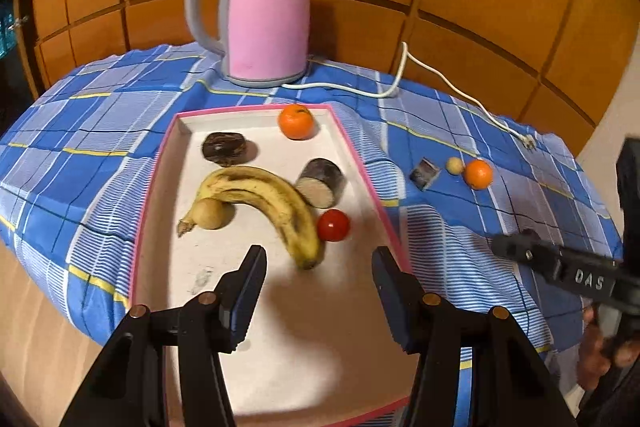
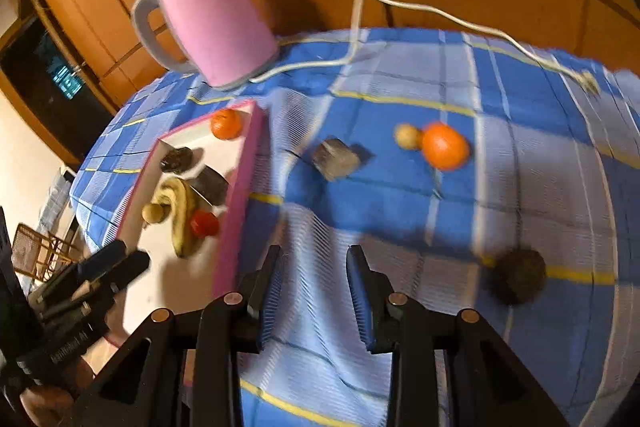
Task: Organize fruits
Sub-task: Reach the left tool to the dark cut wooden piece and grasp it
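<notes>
A pink-rimmed white tray [image 1: 360,163] holds a banana [image 1: 256,195], an orange [image 1: 296,121], a red tomato [image 1: 333,225], a small tan fruit [image 1: 212,213], a dark round fruit [image 1: 224,147] and a cut dark piece [image 1: 320,181]. On the cloth to its right lie an orange [image 2: 445,145], a small tan fruit [image 2: 407,135], a grey-brown chunk [image 2: 335,158] and a dark round fruit [image 2: 519,275]. My left gripper [image 1: 319,271] is open and empty over the tray's near end. My right gripper [image 2: 314,275] is open and empty above the cloth, right of the tray [image 2: 240,195].
A pink kettle [image 1: 264,7] stands behind the tray, its white cord [image 1: 440,75] trailing right across the blue checked cloth [image 1: 80,131] to a plug near the far edge. Wooden panels form the back wall. The table edge drops off at left and right.
</notes>
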A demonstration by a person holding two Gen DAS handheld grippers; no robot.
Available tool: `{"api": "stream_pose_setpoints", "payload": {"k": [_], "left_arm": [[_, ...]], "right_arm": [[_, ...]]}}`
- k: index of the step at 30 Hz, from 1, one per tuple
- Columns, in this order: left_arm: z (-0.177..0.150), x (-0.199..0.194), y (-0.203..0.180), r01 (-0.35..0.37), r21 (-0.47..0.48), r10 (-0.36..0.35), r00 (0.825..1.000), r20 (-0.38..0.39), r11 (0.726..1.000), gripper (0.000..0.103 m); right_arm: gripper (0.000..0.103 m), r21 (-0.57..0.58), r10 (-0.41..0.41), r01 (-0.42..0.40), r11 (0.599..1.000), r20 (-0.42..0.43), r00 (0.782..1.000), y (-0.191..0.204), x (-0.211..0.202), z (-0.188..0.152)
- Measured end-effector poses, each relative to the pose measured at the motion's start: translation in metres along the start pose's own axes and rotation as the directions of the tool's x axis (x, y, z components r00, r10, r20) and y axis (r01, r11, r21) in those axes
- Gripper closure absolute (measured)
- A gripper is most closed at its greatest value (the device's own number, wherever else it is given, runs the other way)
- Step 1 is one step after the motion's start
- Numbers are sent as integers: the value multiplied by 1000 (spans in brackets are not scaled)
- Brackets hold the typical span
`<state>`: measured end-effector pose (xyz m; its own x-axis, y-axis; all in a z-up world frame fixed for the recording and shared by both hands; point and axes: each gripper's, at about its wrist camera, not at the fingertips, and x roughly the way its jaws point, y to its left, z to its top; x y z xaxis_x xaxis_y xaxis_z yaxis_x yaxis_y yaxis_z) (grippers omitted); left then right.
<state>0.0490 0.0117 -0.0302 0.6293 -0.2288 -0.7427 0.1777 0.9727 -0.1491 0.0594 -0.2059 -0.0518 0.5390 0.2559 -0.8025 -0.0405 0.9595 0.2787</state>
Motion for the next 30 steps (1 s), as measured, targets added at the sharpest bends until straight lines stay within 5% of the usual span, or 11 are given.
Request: {"api": "stream_pose_setpoints", "payload": {"k": [11, 30], "left_arm": [[4, 3, -31, 44, 78, -44, 999, -8, 996, 47], [10, 16, -86, 127, 214, -118, 992, -53, 969, 47]], "right_arm": [[71, 168, -103, 101, 981, 3, 995, -69, -30, -39], [69, 203, -187, 173, 964, 51, 981, -93, -52, -45]]}}
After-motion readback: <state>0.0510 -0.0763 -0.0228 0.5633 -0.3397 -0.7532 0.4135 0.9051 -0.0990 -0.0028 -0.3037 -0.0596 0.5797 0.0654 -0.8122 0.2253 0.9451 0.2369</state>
